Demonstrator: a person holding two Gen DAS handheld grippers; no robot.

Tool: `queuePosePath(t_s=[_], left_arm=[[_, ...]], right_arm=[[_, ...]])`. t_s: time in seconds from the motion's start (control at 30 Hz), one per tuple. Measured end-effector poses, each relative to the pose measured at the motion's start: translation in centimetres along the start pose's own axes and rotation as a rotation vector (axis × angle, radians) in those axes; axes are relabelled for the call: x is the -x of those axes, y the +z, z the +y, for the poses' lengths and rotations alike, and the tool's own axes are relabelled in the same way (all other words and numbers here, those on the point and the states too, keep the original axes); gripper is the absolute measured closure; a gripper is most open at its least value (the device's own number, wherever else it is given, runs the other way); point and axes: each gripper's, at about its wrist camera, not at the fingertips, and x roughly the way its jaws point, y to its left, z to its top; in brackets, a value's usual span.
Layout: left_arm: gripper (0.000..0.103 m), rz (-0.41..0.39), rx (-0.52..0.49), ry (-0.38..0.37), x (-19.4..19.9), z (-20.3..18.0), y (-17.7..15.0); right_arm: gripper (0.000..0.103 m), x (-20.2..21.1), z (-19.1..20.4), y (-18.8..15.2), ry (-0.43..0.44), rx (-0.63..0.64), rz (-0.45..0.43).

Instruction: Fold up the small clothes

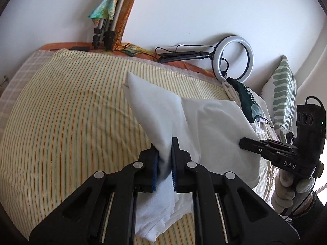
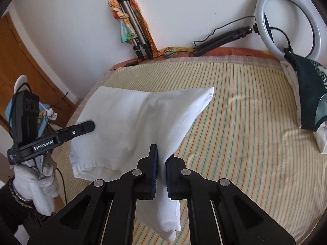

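Striped bedding (image 2: 235, 122) covered the bed, and the white garment (image 2: 132, 118) hung lifted just above it, soft and light, probably best held at its edges. Both the left gripper (image 1: 164, 159) and the right gripper (image 2: 161, 173) were clenched on its cloth, jaws nearly closed

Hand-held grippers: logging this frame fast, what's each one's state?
Left hand-held gripper: closed on the white garment.
Right hand-held gripper: closed on the same garment.
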Motion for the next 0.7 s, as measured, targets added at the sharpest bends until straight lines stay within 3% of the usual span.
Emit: queuePosePath(t_s=[0.2, 0.4, 0.7], left_arm=[[0.094, -0.046, -0.099, -0.009, 0.6, -5.0, 0.3], [0.094, -0.061, -0.169, -0.066, 0.0, -9.2, 0.6], [0.094, -0.041, -0.229, -0.145, -3.8, -15.2, 1.5]], right_arm=[[0.097, 3.0, -0.6, -0.1, -0.061, 0.041, -0.054], [0.097, 6.4, -2.9, -0.5, -0.118, 0.050, -0.100], [0.097, 10.7, -8.5, -1.0, -0.204, 0.020, -0.134]])
